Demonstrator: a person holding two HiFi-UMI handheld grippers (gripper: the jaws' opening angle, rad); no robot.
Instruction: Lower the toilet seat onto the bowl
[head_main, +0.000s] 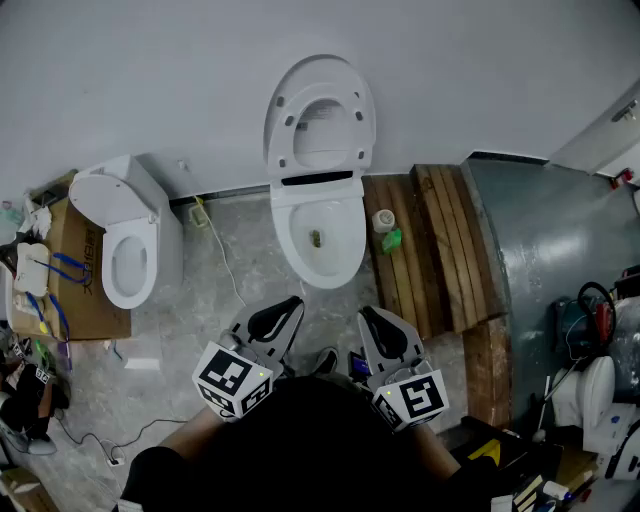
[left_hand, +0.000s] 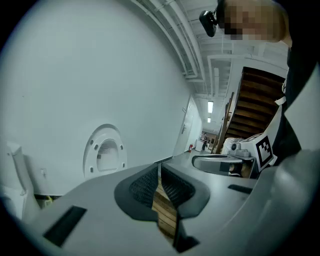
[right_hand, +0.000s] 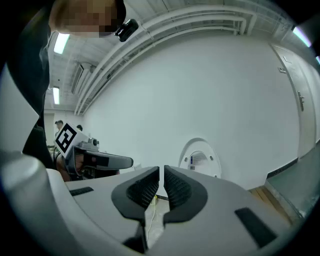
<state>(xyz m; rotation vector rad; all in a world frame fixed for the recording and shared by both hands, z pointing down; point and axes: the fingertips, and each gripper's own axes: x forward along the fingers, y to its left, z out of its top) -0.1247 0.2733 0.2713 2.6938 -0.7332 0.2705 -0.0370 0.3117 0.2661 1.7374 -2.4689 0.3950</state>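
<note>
The left gripper (head_main: 289, 304) and right gripper (head_main: 369, 316): grey shells (left_hand: 75, 200), black ribbed pads (left_hand: 143, 187), black-and-white marker cubes (head_main: 232, 380); black top (head_main: 310, 445).

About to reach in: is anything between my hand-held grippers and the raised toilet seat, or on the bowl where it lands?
Nothing visible. Only bare floor separates the left hand-held gripper and right hand-held gripper from the toilet seat, and the bowl rim looks clear. A roll sits aside on the planks.

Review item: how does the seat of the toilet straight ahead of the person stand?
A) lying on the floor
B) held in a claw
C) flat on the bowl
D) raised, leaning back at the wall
D: the seat stands upright against the wall, above the open bowl.
</note>
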